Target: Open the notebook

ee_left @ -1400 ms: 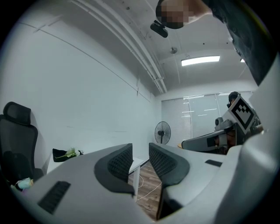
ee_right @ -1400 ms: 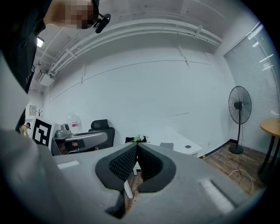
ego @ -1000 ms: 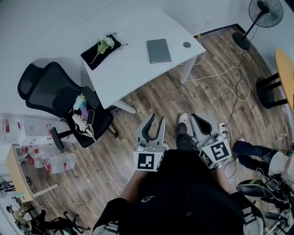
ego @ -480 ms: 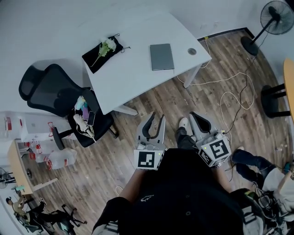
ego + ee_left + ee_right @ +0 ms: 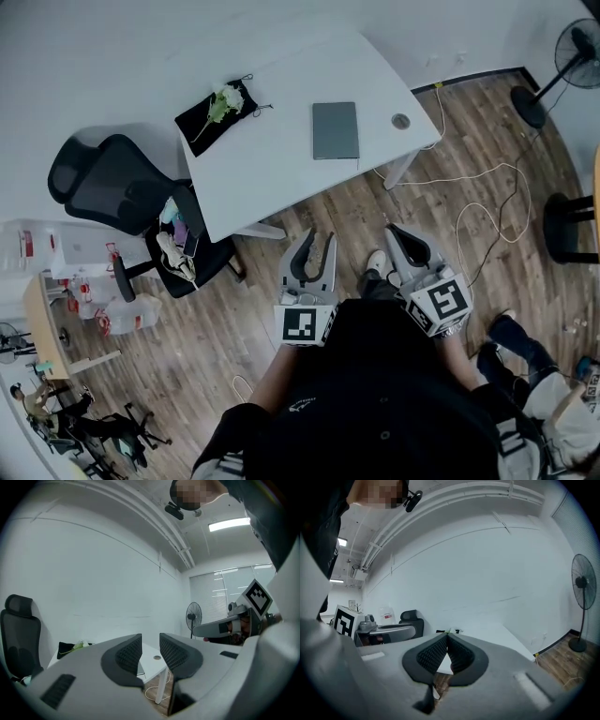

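Observation:
A closed grey notebook (image 5: 335,130) lies flat on the white table (image 5: 272,159), towards its right end. Both grippers hang low in front of the person's body, over the wooden floor and well short of the table. My left gripper (image 5: 316,242) points at the table with a clear gap between its jaws and nothing in them; in its own view the left gripper (image 5: 151,641) frames a strip of the table (image 5: 149,660). My right gripper (image 5: 397,232) has its jaws closed tip to tip on nothing, as the right gripper (image 5: 447,637) shows in its own view.
A black pouch with a white flower (image 5: 217,111) lies at the table's left end, a round cable grommet (image 5: 401,121) at its right. A black office chair (image 5: 117,192) carrying small items stands left of the table. Cables (image 5: 483,202) trail over the floor; a fan (image 5: 581,47) stands far right.
The table and notebook have slid down and right in the head view, so they lie closer. Both grippers keep the same pose and jaw state.

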A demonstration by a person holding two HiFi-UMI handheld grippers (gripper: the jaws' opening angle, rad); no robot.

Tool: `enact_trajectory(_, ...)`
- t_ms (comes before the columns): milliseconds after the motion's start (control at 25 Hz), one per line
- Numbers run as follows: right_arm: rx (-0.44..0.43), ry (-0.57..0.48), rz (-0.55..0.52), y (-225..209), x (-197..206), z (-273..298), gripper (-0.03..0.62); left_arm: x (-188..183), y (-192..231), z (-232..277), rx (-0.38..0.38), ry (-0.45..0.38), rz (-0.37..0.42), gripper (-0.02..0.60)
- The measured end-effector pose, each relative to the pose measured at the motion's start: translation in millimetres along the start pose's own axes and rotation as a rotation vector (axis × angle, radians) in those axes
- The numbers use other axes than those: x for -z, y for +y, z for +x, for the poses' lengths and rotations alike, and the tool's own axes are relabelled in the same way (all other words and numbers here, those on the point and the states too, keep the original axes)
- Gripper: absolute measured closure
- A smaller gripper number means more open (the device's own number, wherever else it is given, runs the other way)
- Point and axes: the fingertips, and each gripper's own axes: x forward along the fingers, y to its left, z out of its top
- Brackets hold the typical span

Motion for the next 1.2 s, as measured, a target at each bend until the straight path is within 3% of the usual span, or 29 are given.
enact_trajectory(400, -0.085, 0.011, -0.044, -58, -18, 26, 0.589, 1, -8, 61, -0.075, -0.01, 0.006, 0.463)
enact_trajectory(720, -0.124, 0.026, -0.062, -76, -20, 40, 0.589, 17, 5, 86, -0.125, 0.02, -0.001, 0.463)
enact_trajectory(1200, -0.057, 0.06, -0.058, -105, -18, 60, 0.589, 47, 33, 131, -0.091, 0.076, -0.039, 0.463)
